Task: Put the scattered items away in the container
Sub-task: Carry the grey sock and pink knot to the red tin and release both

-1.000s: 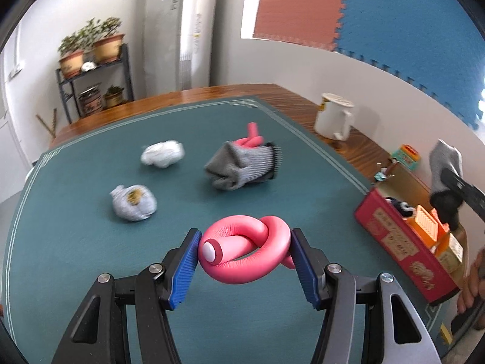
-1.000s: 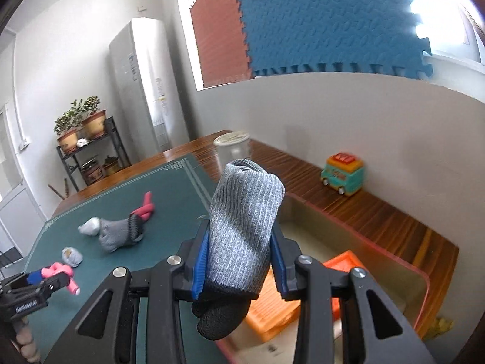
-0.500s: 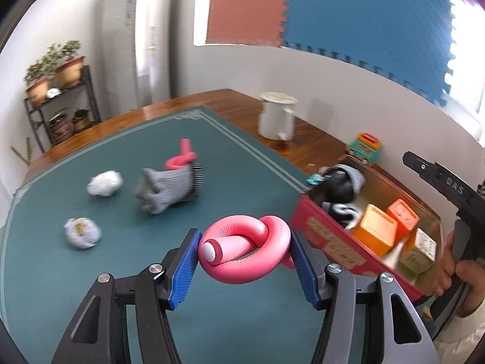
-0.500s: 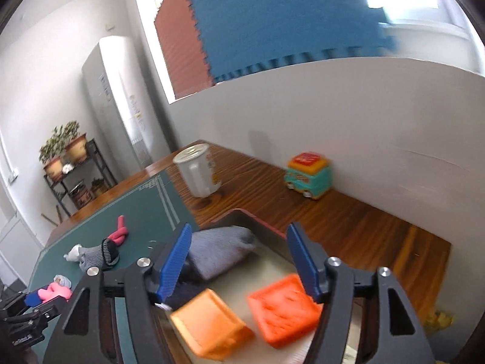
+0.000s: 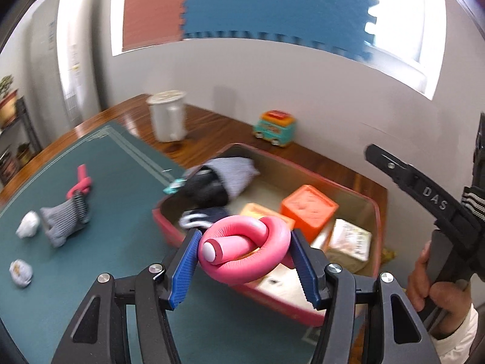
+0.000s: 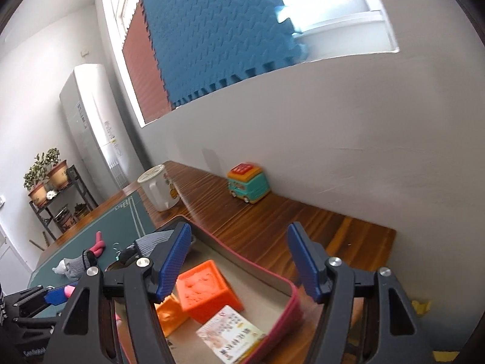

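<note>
My left gripper (image 5: 245,268) is shut on a knotted pink foam tube (image 5: 242,250) and holds it just above the near rim of the red box (image 5: 272,298). In the box lie a grey sock (image 5: 233,174), orange cubes (image 5: 307,207) and a printed carton (image 5: 350,241). My right gripper (image 6: 239,265) is open and empty above the box (image 6: 291,300), over an orange cube (image 6: 206,291). On the green mat (image 5: 100,251) lie a grey glove (image 5: 65,217) on a pink tube (image 5: 80,183), and two balled socks (image 5: 27,224), (image 5: 21,273).
A white lidded jug (image 5: 168,115) and a teal toy bus (image 5: 274,127) stand on the wooden table edge by the wall. The right gripper's body and the hand holding it (image 5: 436,288) are at the right of the box. A plant shelf (image 6: 54,194) stands far left.
My right gripper opened and dropped the grey sock into the box, then lifted. My left gripper carried the pink tube right, from over the mat to the box's near rim.
</note>
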Available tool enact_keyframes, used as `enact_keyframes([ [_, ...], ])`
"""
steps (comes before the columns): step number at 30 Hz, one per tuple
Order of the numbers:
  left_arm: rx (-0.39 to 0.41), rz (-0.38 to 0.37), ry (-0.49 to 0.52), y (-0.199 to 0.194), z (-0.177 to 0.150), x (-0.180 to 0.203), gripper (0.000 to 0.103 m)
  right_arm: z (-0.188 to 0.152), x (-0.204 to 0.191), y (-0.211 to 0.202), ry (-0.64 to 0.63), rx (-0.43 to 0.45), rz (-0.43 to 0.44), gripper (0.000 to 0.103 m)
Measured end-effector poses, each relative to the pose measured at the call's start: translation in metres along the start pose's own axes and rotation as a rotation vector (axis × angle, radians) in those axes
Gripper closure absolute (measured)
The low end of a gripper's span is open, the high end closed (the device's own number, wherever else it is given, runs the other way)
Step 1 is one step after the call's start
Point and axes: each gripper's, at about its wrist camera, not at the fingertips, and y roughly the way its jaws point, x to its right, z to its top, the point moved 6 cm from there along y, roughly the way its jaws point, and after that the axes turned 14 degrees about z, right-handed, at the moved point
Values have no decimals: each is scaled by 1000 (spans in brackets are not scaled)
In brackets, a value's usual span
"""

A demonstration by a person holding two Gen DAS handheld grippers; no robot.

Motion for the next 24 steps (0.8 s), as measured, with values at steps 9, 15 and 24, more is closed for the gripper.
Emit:
enact_keyframes([
  [9,-48,-98,54,9,-4,42,34,-6,16,-6,46,5,-8,33],
  [15,-37,-68,-8,7,0,23,32,-8,10,-5,49,4,10,33],
  [24,-47,-1,-74,5,-9,-18,32,-16,-32,5,0,-29,77,31],
])
